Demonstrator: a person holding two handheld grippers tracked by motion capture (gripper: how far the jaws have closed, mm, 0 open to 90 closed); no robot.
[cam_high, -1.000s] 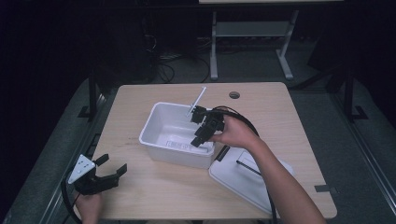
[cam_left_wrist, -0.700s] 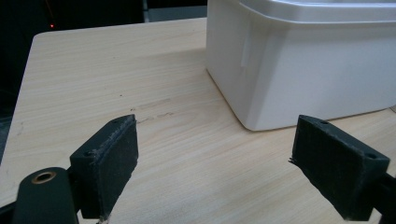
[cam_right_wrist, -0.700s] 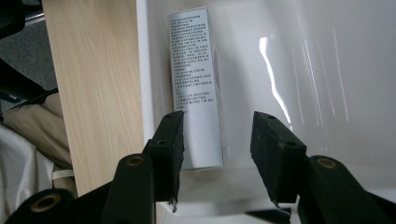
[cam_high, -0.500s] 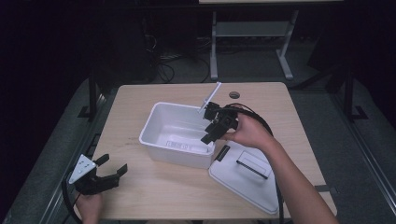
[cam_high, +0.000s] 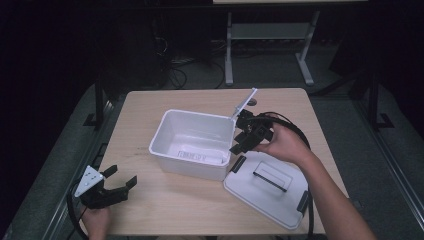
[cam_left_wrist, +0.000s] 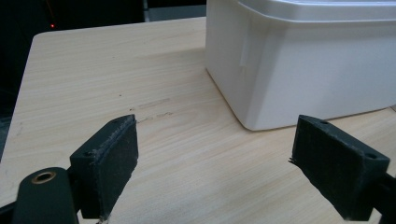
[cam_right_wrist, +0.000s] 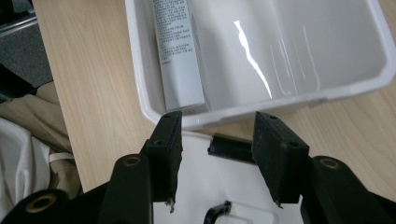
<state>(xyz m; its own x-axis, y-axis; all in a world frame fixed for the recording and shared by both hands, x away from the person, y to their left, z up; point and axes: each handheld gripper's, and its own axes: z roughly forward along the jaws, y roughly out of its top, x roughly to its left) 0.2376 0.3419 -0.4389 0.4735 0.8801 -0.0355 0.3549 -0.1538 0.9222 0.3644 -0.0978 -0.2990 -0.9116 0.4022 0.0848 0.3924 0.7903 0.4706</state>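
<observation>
here, white bin (cam_right_wrist: 289, 60) just beyond empty right tool (cam_right_wrist: 215, 154)

High view: overhead, facing fwd over table (cam_high: 165, 200); left gripper view: low, close to white bin (cam_left_wrist: 299, 70); right gripper view: looks down into bin; bin shared.

Left gripper (cam_left_wrist: 215, 163) seen along its own two black jaws, which stand wide apart with nothing between them, low over the light wooden table (cam_left_wrist: 116, 84). Beyond the right jaw, the rounded near corner and smooth wall of a white plastic bin (cam_left_wrist: 303, 65) rest on the table. Faint scuff marks (cam_left_wrist: 152, 109) lie left of the bin.
</observation>
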